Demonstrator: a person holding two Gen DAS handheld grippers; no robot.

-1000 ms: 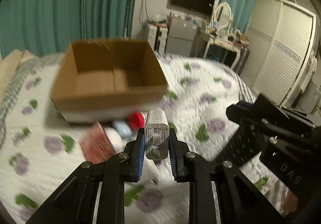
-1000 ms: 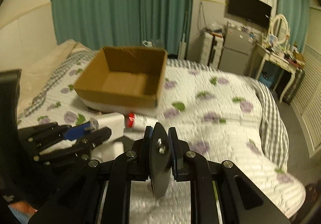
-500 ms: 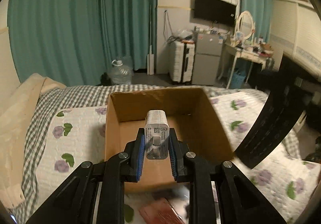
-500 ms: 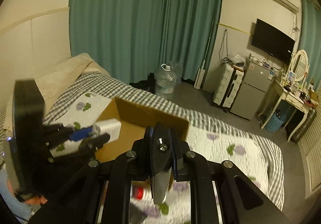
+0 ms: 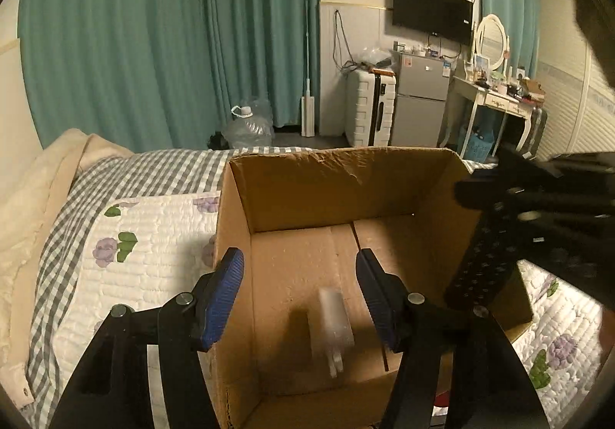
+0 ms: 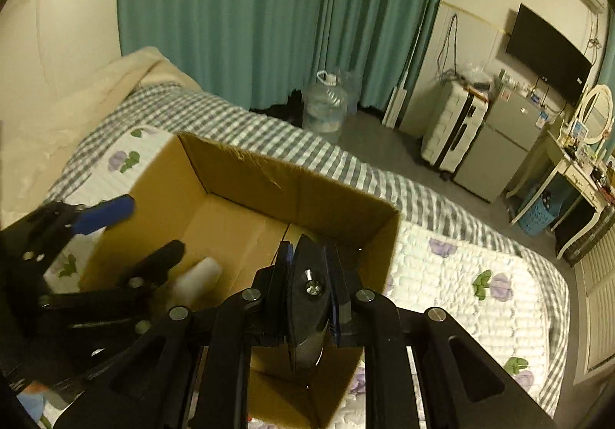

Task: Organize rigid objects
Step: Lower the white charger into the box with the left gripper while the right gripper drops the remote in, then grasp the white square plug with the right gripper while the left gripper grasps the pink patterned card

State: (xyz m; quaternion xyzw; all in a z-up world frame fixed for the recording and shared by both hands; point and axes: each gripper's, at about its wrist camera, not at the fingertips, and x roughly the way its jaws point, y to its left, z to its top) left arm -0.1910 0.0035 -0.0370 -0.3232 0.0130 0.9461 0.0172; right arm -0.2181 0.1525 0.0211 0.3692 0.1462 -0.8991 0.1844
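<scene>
With left gripper (image 5: 300,294) fingers spread above the box (image 5: 346,175), the small, stiff, light charger (image 5: 334,325) blurs inside; right gripper (image 6: 309,275) pinches a dark, rigid tool (image 6: 307,313) by its flat sides.

Your left wrist camera looks steeply down, close over the cardboard box (image 5: 338,191), facing the curtains (image 5: 173,37). Your right wrist view sits higher, to the right, angled leftward. You see box and curtains in both.

Matt cardboard box (image 5: 338,191), quilted cloth bedspread (image 5: 153,237)
</scene>
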